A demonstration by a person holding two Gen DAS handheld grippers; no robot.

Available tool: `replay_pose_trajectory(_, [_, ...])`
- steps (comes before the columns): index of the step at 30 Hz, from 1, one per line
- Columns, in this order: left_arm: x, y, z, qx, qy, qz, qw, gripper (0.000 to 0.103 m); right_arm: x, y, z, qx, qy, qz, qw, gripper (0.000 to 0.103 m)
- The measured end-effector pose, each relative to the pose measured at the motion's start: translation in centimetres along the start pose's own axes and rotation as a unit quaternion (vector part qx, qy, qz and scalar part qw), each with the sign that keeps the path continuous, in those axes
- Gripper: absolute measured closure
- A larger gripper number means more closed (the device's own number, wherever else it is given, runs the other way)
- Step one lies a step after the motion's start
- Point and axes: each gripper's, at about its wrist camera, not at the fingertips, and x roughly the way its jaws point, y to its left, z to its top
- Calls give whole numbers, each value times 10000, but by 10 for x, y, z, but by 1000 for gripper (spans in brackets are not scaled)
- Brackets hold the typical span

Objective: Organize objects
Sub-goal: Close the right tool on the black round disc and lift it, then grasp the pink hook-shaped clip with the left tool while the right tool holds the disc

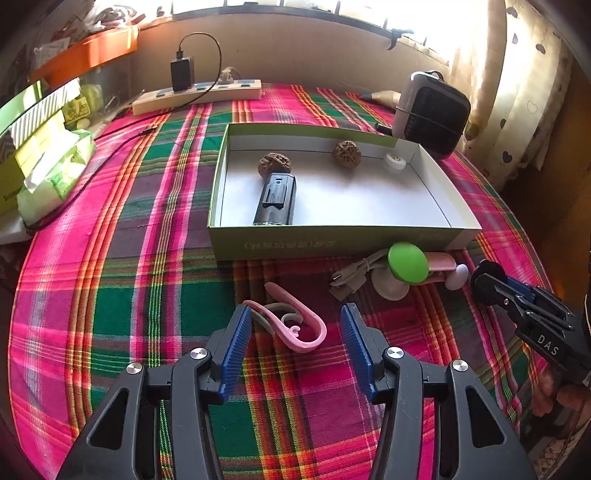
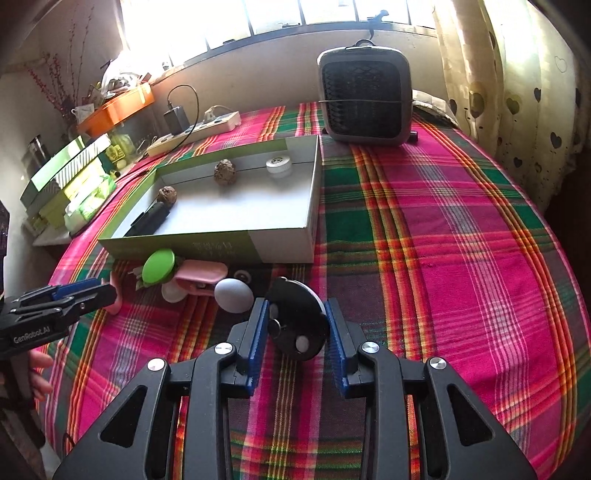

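Strong daylight came from the far window (image 2: 258,18), which was overexposed; fisheye edges were curved, dark and slightly blurred.

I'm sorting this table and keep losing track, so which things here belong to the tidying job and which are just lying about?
Job:
box
pink clip
black disc in right gripper
green disc
white egg shape
grey cable

Lying about:
heater
power strip
stacked boxes

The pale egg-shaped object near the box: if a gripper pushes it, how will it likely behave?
The egg-shaped object looks smooth and rounded, so it would probably roll or slip away from the pads. It lies beside the pink case, which may stop it rolling that way.
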Motion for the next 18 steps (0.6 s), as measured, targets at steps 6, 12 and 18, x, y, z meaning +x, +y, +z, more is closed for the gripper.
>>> replay_pose_trajectory(6, [6, 5, -3, -93, 124, 200, 9997, 54, 2, 3, -2, -42, 35, 42, 10000, 72])
replay_pose_trajectory(12, [3, 15, -6, -148, 129, 253, 9995, 54, 1, 3, -3, -45, 44, 76, 10000, 72])
replay_pose_trajectory(18, [1, 23, -7, -188, 121, 281, 9994, 54, 1, 6, -4, -76, 67, 134, 9999, 72])
